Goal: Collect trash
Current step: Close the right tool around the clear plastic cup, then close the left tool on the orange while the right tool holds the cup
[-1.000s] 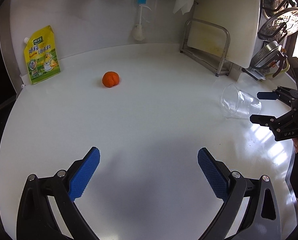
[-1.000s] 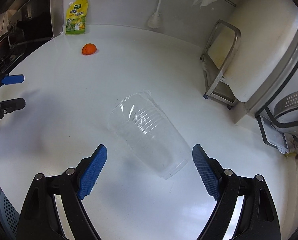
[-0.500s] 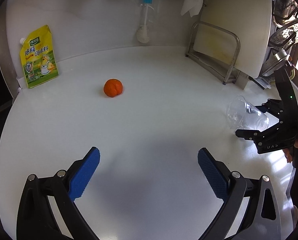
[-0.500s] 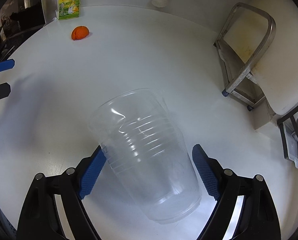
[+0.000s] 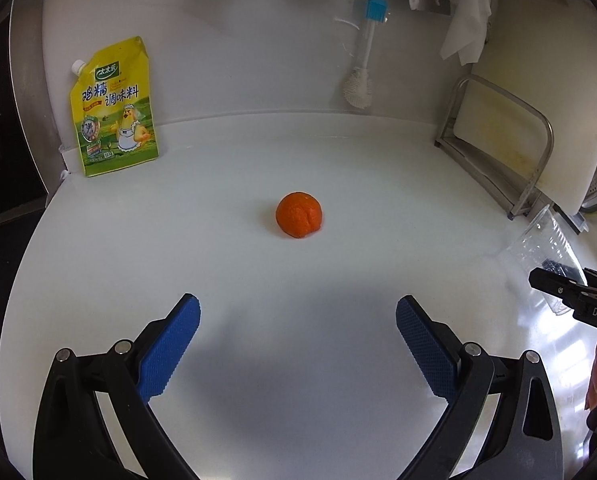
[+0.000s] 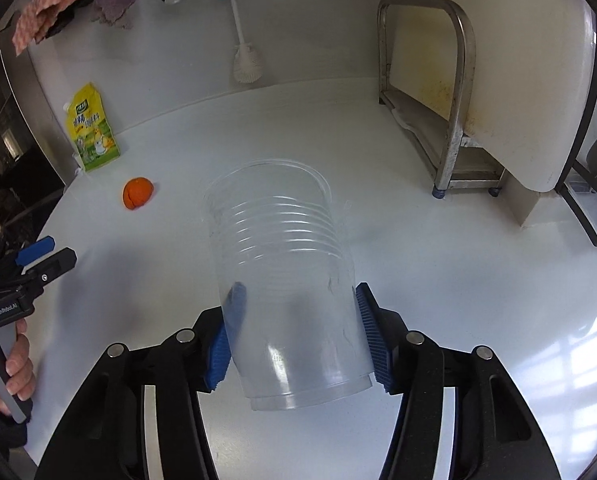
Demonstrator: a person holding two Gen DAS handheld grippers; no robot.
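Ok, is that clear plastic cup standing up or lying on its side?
On its side: the clear cup lies on the white counter, its rim facing away, its base near the camera, between the closing pads of the right gripper.

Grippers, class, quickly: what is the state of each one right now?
Left gripper: open, holding nothing.
Right gripper: fingers closing on the clear plastic cup, pads against its sides.
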